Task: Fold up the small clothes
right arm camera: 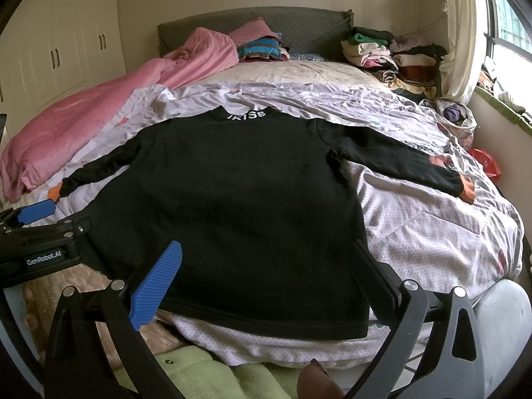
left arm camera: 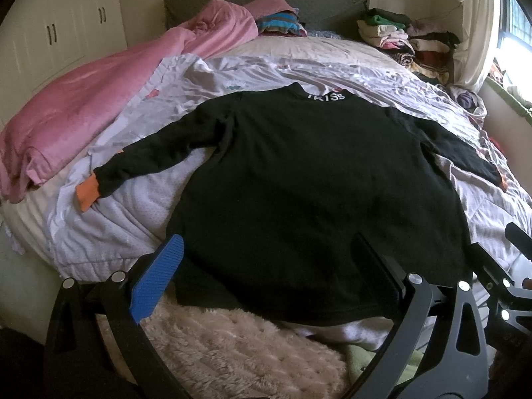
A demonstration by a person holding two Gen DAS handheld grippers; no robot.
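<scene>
Black sweater (left arm camera: pixel 309 179), orange cuffs (left arm camera: pixel 87 193); pink blanket (left arm camera: pixel 99 99); blue ribbed gripper pad (right arm camera: pixel 156 286).

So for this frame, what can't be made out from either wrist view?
- Shirt collar lettering: first character too small and foreshortened, both views.
- Shirt's right cuff: mostly lost at the bed's curve in the left view.
- Right gripper black finger: pad faces away, dark on dark.
- Piles by the headboard: items too small to tell apart.

Bare quilt (right arm camera: pixel 432 226) beside sweater (right arm camera: pixel 232 199)
</scene>
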